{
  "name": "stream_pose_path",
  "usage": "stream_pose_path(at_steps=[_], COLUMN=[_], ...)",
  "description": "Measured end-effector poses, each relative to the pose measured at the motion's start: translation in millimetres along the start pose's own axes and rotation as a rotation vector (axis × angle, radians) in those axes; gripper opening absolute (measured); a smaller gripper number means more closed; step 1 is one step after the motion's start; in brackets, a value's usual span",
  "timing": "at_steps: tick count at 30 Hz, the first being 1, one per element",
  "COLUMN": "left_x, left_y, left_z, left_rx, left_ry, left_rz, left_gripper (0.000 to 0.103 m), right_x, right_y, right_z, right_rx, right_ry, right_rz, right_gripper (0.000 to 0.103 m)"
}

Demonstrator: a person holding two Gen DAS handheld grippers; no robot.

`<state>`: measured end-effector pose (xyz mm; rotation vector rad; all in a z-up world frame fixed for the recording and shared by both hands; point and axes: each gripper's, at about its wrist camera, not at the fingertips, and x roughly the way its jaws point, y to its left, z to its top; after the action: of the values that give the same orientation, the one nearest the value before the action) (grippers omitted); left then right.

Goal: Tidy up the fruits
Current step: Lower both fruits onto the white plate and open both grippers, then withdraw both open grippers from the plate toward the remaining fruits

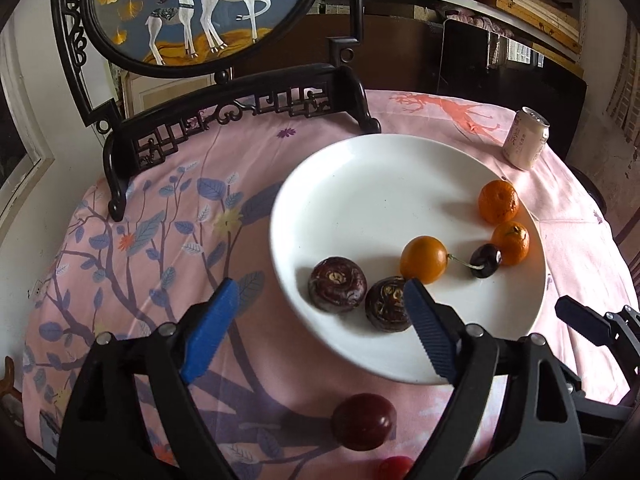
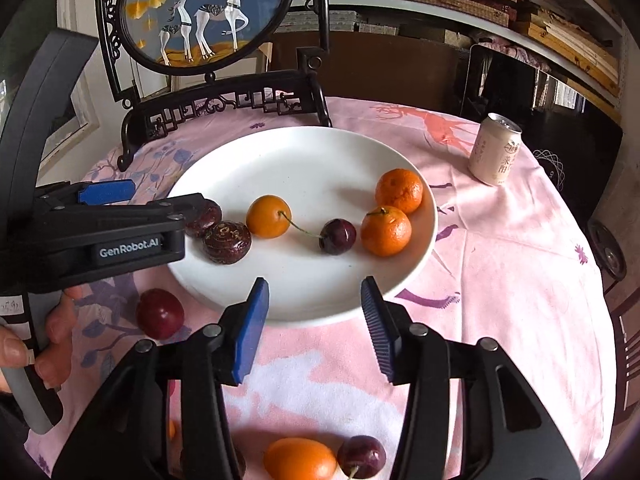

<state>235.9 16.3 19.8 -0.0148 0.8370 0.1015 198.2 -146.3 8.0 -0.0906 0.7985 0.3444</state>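
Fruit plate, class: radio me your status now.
Left claw and right claw open, empty. Six fruits on plate; dark plum still on cloth. Nothing blocking.

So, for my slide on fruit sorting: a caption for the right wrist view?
Open right gripper poised over a round white plate holding two mandarins, a dark cherry and two brown water chestnuts.

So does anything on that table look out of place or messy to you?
Nothing is spilled or broken. The only oddity: some fruit lies off the white round plate. A dark red plum, an orange oval kumquat and a dark cherry sit on the pink floral tablecloth.
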Motion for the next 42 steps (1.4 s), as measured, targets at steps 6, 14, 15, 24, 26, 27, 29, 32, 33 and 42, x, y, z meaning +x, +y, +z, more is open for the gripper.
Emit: stream_pose_path(at_steps=[6, 14, 15, 24, 26, 27, 29, 32, 33, 42], left_x=[-25, -61, -65, -79, -80, -80, -80, -81, -80, -80], left_y=[1, -3, -3, -1, 2, 3, 6, 11, 12, 13], left_z=[-26, -71, -77, -115, -122, -125, -131, -138, -139, -152], left_rx=[-0.005, 0.059, 0.06, 0.071, 0.066, 0.064, 0.058, 0.043, 0.041, 0.047], left_ry=[0.014, -0.003, -0.001, 0.033, 0.04, 0.045, 0.055, 0.061, 0.065, 0.088], left_rz=[-0.031, -0.06, -0.068, -0.084, -0.085, -0.087, -0.09, -0.093, -0.096, -0.116], left_gripper=[0.092, 0.092, 0.092, 0.093, 0.093, 0.093, 0.093, 0.093, 0.093, 0.093], right_x=[-34, -79, -83, -104, -105, -106, -107, -108, -108, -95], right_y=[-11, -17, -18, -19, -19, -19, -19, -21, -21, -26], right_z=[-21, -61, -66, -104, -112, -116, -122, -129, -131, -143], right_rx=[0.038, 0.075, 0.083, 0.13, 0.137, 0.141, 0.145, 0.152, 0.154, 0.147], right_ry=[-0.012, -0.033, -0.034, -0.021, -0.011, -0.009, -0.003, 0.01, 0.017, 0.091], right_rz=[0.018, 0.036, 0.037, 0.047, 0.048, 0.047, 0.04, 0.032, 0.028, -0.056], right_gripper=[0.055, 0.056, 0.056, 0.056, 0.056, 0.056, 0.056, 0.056, 0.056, 0.056])
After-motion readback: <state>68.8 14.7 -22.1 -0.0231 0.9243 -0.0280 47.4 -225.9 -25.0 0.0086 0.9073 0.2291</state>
